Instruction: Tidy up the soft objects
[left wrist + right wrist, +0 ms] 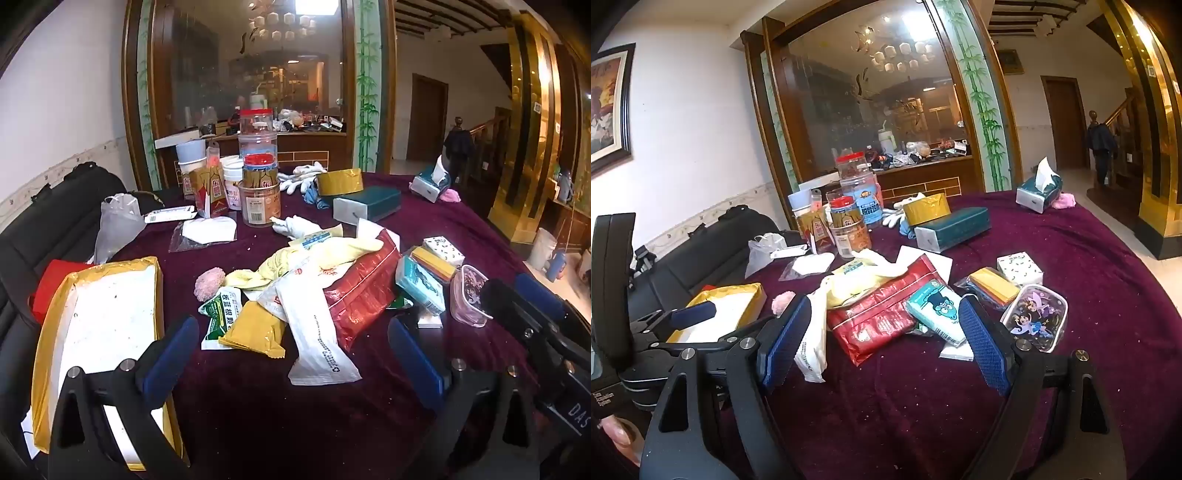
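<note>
A heap of soft things lies mid-table on the purple cloth: a red foil bag (364,295) (882,310), a yellow cloth (317,254), a white wipe packet (317,332) (812,339), a yellow packet (255,332), a green-white sachet (218,310), a pink pompom (208,282) and a blue cartoon tissue pack (421,286) (938,310). My left gripper (291,354) is open and empty just before the heap. My right gripper (886,339) is open and empty, its jaws on either side of the red bag and tissue pack, not touching them. An open gold box (107,332) (738,299) sits at the left.
Jars and cartons (258,184) stand at the back left. A tape roll (340,181), a teal box (369,205) and white gloves (303,173) lie behind the heap. A tissue box (1038,188), a clear cartoon pouch (1034,317), sponges (993,288) and a small pack (1019,267) lie to the right.
</note>
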`<state>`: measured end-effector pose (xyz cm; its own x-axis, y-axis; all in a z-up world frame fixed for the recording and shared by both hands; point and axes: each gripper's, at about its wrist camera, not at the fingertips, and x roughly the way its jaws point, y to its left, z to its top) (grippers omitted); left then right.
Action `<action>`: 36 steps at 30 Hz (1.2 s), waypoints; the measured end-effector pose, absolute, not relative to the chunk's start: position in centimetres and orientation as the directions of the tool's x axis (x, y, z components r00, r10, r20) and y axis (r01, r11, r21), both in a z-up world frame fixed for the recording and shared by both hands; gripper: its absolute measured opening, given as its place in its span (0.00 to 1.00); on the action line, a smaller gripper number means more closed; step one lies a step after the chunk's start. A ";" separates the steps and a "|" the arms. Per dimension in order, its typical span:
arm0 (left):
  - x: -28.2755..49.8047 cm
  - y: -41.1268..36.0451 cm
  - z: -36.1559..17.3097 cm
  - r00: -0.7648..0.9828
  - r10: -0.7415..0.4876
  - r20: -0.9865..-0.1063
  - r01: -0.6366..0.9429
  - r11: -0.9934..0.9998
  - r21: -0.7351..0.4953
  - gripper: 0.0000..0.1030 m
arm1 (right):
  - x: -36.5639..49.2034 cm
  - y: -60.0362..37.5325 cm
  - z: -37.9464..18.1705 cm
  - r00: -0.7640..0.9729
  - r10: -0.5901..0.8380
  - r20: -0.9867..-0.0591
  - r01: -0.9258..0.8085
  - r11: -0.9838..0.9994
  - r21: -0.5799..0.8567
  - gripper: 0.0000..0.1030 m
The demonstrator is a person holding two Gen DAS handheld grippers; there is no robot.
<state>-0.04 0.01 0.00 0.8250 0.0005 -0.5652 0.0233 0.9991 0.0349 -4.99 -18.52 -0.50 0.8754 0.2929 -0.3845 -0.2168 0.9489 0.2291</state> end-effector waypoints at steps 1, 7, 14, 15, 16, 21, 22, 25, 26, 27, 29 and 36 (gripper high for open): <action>-0.1 0.0 0.0 0.823 -0.003 -0.568 0.022 0.999 0.027 0.99 | -5.0 -18.5 -0.5 0.877 0.292 -0.382 -0.219 0.950 0.224 0.81; 0.7 0.4 0.1 0.802 -0.030 -0.597 0.015 0.999 -0.030 0.99 | -5.0 -18.5 -0.5 0.878 0.290 -0.380 -0.217 0.950 0.223 0.81; 0.5 1.1 -0.2 0.810 -0.044 -0.584 0.025 0.999 -0.040 1.00 | -4.8 -18.8 -0.3 0.879 0.288 -0.380 -0.215 0.951 0.223 0.81; 0.5 1.2 -0.2 0.812 -0.047 -0.582 0.027 0.999 -0.043 1.00 | -4.7 -18.9 -0.3 0.880 0.286 -0.379 -0.214 0.951 0.221 0.81; 0.6 1.0 -0.1 0.813 -0.045 -0.581 0.024 0.999 -0.043 1.00 | -4.6 -19.0 -0.4 0.881 0.285 -0.378 -0.214 0.952 0.220 0.81; 0.6 1.2 -0.2 0.817 -0.053 -0.574 0.030 0.998 -0.050 1.00 | -4.6 -19.2 -0.4 0.882 0.281 -0.378 -0.209 0.952 0.223 0.81; 0.5 1.1 -0.1 0.817 -0.054 -0.574 0.032 0.998 -0.049 1.00 | -4.5 -18.8 -0.3 0.883 0.274 -0.382 -0.202 0.954 0.220 0.81; 0.5 1.4 -0.1 0.820 -0.054 -0.570 0.030 0.998 -0.052 1.00 | -4.4 -18.5 -0.2 0.884 0.263 -0.388 -0.193 0.959 0.209 0.81; 0.5 1.4 -0.1 0.821 -0.055 -0.569 0.030 0.998 -0.052 1.00 | -4.5 -18.5 -0.2 0.884 0.260 -0.389 -0.191 0.959 0.207 0.81; 0.5 1.5 -0.2 0.821 -0.055 -0.569 0.030 0.998 -0.054 1.00 | -4.5 -18.5 -0.2 0.884 0.257 -0.391 -0.188 0.960 0.206 0.81; 0.6 1.6 -0.3 0.818 -0.057 -0.573 0.030 0.998 -0.057 1.00 | -4.5 -18.6 -0.2 0.883 0.255 -0.393 -0.185 0.960 0.208 0.81; 0.7 1.9 -0.6 0.808 -0.061 -0.585 0.031 0.998 -0.062 1.00 | -4.4 -18.4 -0.2 0.881 0.251 -0.401 -0.181 0.962 0.206 0.81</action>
<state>0.74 1.89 -0.62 0.8085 -0.0610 -0.5854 0.0306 0.9976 -0.0617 -4.38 -18.41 -0.19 0.8810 0.2515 -0.4007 -0.1809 0.9617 0.2058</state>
